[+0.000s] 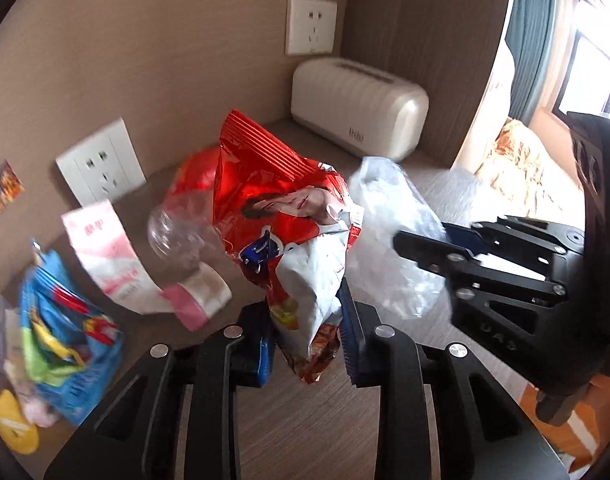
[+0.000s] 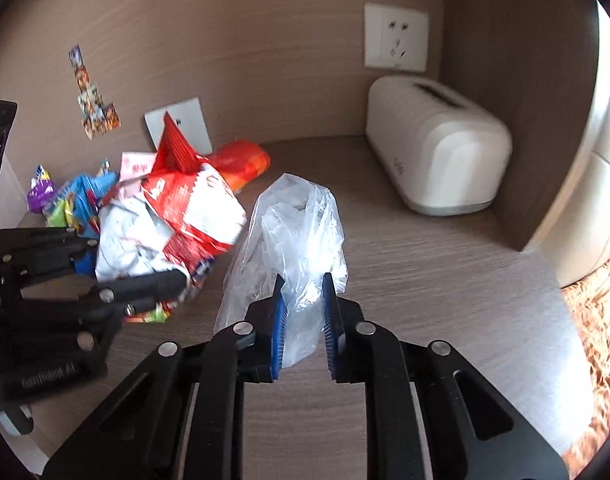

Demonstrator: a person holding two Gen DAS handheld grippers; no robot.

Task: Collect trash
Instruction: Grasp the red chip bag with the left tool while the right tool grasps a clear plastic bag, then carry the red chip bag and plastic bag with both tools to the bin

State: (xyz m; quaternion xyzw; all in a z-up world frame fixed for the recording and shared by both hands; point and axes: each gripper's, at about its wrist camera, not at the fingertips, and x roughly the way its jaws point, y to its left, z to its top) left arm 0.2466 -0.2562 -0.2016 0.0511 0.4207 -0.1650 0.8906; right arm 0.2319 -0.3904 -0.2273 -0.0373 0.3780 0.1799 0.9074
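My left gripper is shut on a crumpled red and white snack bag and holds it above the wooden desk. My right gripper is shut on a clear plastic bag, which stands just right of the snack bag. In the left wrist view the plastic bag sits beside the snack bag with the right gripper on it. A clear plastic bottle with a red label lies behind the snack bag.
A blue snack packet, a pink and white wrapper and a yellow item lie at the left. A white tissue box stands in the back corner. Wall sockets sit on the back wall. A bed lies to the right.
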